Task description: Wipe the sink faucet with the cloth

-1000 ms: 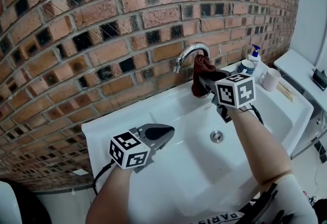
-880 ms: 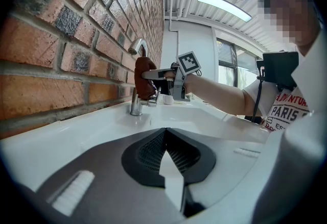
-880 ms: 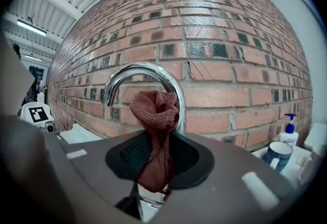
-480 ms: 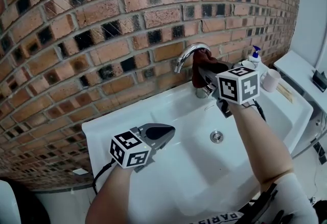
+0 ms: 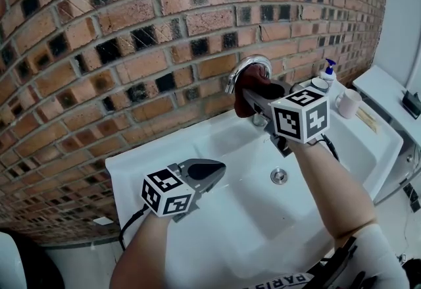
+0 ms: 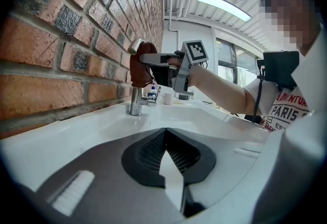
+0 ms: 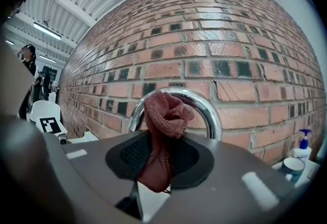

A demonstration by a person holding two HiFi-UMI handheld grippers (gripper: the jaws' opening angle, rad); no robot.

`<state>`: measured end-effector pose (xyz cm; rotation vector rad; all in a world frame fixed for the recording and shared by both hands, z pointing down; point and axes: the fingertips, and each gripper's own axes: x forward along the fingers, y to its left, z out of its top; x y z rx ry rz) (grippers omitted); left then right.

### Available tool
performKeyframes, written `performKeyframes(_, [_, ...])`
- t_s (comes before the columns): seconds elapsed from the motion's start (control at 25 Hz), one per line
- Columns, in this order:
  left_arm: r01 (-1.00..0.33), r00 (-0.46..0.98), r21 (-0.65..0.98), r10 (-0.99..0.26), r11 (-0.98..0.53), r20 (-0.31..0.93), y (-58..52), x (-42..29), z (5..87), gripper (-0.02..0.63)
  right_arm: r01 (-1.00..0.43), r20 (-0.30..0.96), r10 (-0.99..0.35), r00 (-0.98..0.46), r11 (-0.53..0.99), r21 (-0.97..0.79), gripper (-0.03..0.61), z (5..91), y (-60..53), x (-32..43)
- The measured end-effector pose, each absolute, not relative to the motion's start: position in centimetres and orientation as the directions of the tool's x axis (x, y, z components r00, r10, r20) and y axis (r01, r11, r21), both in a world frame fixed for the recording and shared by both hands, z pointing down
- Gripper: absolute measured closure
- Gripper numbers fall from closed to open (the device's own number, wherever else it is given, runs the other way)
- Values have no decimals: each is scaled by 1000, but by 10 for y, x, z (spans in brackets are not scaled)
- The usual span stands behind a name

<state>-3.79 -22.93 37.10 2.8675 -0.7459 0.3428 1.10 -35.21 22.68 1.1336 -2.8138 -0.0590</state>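
Note:
A curved chrome faucet rises from the back of the white sink against the brick wall. My right gripper is shut on a reddish-brown knitted cloth, which presses against the arch of the faucet. In the right gripper view the cloth bunches up between the jaws and hangs below them. The left gripper view shows the cloth draped over the faucet. My left gripper hovers over the sink's left front part, shut and holding nothing.
A soap pump bottle, a round tin and a white mug stand on the sink's right back ledge. The drain lies in the basin. A white counter sits at far right.
My right gripper has carried the cloth leftward and up along the faucet's arch, toward the spout end. The left gripper has stayed put.

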Motion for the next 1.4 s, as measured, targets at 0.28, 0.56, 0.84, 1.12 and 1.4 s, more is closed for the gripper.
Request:
performKeyframes(0.28, [-494, 850, 93, -458, -865, 259, -229, -38, 371, 607, -663, 93, -676, -731, 735, 140, 482, 236, -339, -5])
performKeyframes(0.56, [-494, 850, 93, -458, -864, 259, -230, -38, 371, 607, -641, 103, -660, -744, 749, 168, 483, 238, -337, -8])
performKeyframes(0.84, [-494, 850, 95, -458, -864, 260, -230, -38, 371, 607, -658, 94, -678, -729, 732, 177, 483, 235, -336, -1])
performKeyframes(1.12, [-494, 850, 95, -457, -864, 261, -229, -38, 372, 607, -647, 58, -662, -747, 744, 163, 483, 225, -304, 9])
performKeyframes(1.4, [-496, 849, 94, -460, -863, 259, -229, -39, 371, 607, -561, 110, -564, -818, 826, 57, 483, 260, -252, -8])
